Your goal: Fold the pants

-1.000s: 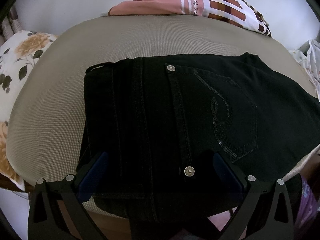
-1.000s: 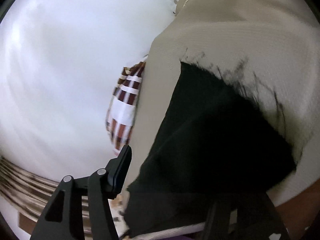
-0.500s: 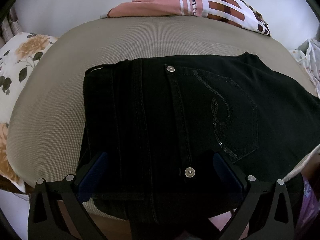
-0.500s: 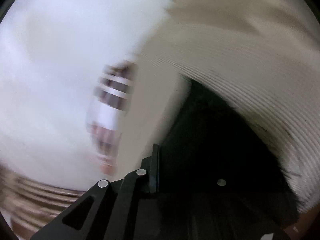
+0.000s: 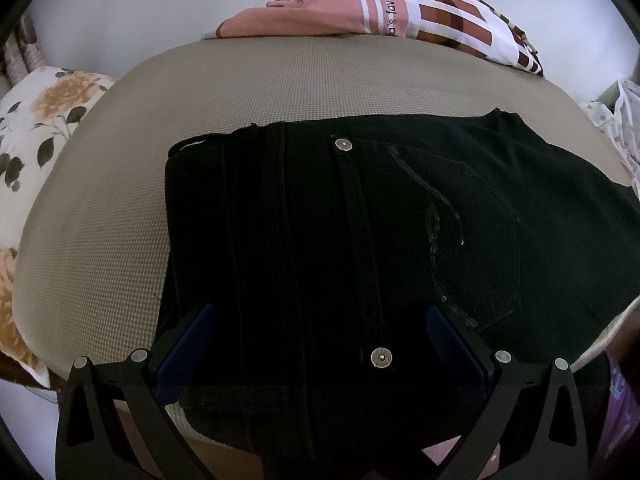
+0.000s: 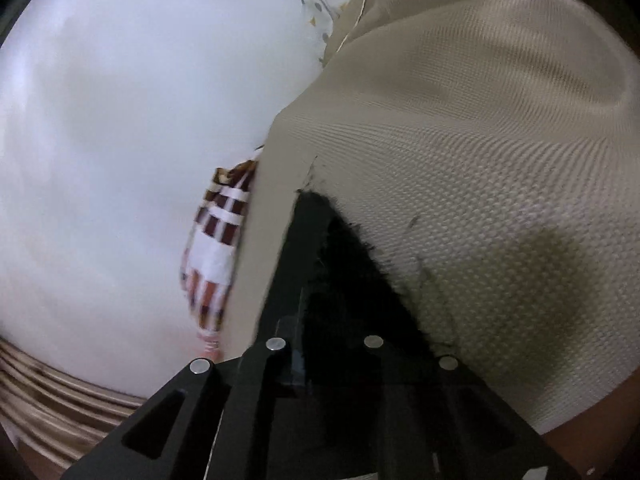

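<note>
Left wrist: the left gripper (image 5: 316,332) stands spread wide over black denim pants (image 5: 320,240), unmoved, lying flat on a beige woven cushion (image 5: 100,208). Right wrist: the right gripper (image 6: 320,280), wide apart a second ago, now pinches the pants' frayed hem (image 6: 344,240).

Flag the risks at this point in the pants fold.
1. The right gripper looks shut on only the frayed hem of the pants; that thin bite could slip out mid-lift.
2. The left gripper is open over the waist, pinning nothing, so a pull may drag the whole garment.
3. The pants overhang the cushion front edge and could slide off.
</note>
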A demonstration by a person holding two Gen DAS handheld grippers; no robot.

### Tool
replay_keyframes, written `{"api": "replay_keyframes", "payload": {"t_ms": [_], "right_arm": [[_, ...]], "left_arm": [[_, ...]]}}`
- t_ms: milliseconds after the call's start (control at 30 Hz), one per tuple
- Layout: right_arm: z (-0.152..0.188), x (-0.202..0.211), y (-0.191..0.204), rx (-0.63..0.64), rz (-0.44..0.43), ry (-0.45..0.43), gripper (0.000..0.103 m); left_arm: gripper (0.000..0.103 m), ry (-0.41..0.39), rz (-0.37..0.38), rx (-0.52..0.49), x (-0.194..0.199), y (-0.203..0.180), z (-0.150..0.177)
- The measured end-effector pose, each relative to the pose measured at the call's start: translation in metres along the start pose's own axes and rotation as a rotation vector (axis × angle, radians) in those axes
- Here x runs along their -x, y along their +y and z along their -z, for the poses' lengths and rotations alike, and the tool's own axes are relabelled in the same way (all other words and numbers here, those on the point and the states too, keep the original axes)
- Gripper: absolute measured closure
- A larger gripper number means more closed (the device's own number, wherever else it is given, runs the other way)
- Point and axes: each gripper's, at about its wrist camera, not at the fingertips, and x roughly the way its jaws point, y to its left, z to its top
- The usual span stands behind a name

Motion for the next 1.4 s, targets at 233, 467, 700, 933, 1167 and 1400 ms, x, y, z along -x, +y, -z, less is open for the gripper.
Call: {"api": "replay_keyframes", "payload": {"t_ms": [233,467,700,933,1167,1400], "right_arm": [[0.028,0.019,0.012,-0.015,0.002,0.07,0.076],[0.043,0.024,0.028,0.031,0.075,0.045,0.098],[0.063,0.035,0.015,0.018,0.126,0.054,0.098],[0.068,0.019,-0.002,-0.014,0.133,0.065,0.1],[0.067,0.02,-0.006,-0.061,0.109,0.052,0.101],[0.067,0.019,-0.004,-0.069,0.116,0.05,0.101]], "left_arm": [[0.0,-0.016,0.002,-0.005,0.0,0.0,0.0],[0.001,-0.049,0.076,0.012,0.014,0.011,-0.003],[0.001,-0.125,0.23,0.333,0.07,0.089,0.004],[0.001,-0.003,0.317,0.438,0.072,0.124,0.04],[0.04,0.069,0.41,0.504,0.052,0.126,0.053],[0.04,0.149,0.482,0.568,0.023,0.127,0.051]]}}
